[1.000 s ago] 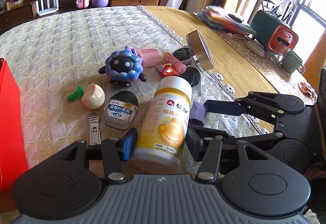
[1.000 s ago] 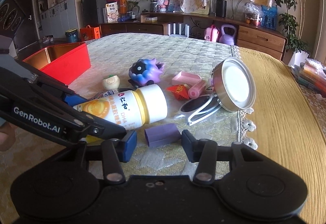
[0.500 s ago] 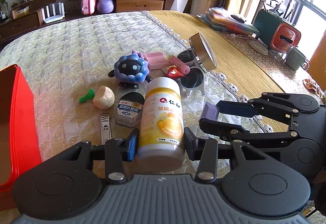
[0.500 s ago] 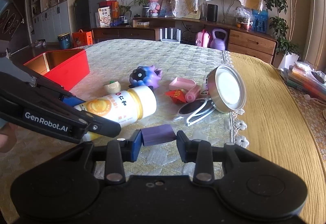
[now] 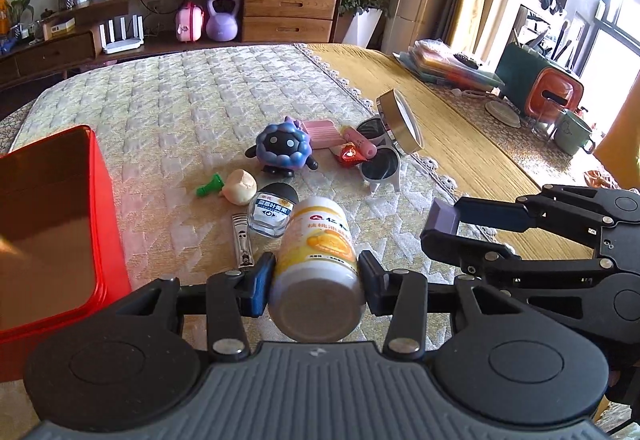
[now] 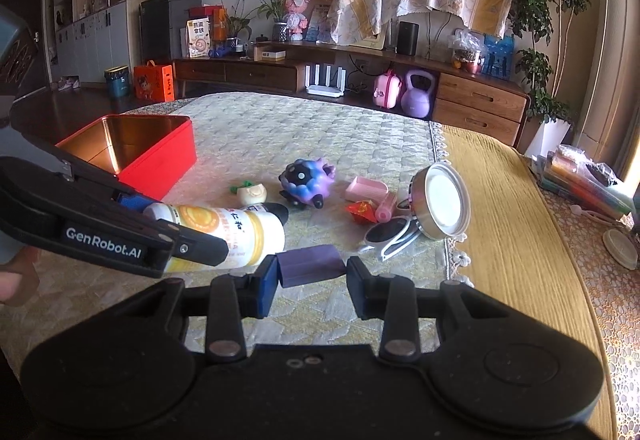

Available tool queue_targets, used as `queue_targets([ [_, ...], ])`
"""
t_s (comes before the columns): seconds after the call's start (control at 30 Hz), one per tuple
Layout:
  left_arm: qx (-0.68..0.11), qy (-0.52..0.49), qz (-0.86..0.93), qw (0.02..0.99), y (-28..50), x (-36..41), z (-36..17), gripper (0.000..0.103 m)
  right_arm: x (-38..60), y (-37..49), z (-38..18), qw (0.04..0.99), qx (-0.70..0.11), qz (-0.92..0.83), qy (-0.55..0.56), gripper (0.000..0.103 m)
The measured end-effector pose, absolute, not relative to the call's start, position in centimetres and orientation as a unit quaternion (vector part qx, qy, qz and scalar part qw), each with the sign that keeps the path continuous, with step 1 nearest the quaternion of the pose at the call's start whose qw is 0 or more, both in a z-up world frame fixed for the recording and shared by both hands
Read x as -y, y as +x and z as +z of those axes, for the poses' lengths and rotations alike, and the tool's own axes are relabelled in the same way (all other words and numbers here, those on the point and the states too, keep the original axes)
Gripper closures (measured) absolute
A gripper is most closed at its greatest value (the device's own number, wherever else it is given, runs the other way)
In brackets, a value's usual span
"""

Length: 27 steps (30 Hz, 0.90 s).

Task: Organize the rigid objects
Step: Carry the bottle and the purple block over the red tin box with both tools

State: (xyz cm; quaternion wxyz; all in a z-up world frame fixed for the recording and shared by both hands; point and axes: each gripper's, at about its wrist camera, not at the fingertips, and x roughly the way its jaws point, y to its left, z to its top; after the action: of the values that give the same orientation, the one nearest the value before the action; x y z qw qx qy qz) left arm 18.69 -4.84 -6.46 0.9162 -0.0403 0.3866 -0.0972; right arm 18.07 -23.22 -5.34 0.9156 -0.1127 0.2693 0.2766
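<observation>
Red open metal tin (image 5: 52,224) sits far left on the quilted desk (image 5: 168,119). Left gripper (image 5: 316,280): fingers clamped on white-and-yellow plastic supplement bottle (image 5: 320,264), raised. Carry level, clearing the tin wall. Right gripper (image 6: 310,280): fingers pinching small purple block (image 6: 310,264). Nail clipper (image 5: 242,240), small glass bottle (image 5: 272,213), blue sheep toy (image 5: 284,149) lie ahead, clear of the path.

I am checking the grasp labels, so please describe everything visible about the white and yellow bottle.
The bottle is a white plastic cylinder with a yellow-orange label bearing red Chinese characters. It lies roughly horizontal, flat base toward the left wrist camera, clamped between the left gripper fingers and seemingly lifted off the quilted cloth. Nothing else visibly touches it.
</observation>
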Motion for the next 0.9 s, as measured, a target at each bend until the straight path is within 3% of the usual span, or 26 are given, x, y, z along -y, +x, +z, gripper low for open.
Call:
queue_targets([
  [0.9, -0.334, -0.121, -0.049, 0.934, 13.2, -4.7, -0.3, 0.060, 16.1, 12.8, -0.4, 0.903, -0.235, 0.325, -0.155, 0.067],
])
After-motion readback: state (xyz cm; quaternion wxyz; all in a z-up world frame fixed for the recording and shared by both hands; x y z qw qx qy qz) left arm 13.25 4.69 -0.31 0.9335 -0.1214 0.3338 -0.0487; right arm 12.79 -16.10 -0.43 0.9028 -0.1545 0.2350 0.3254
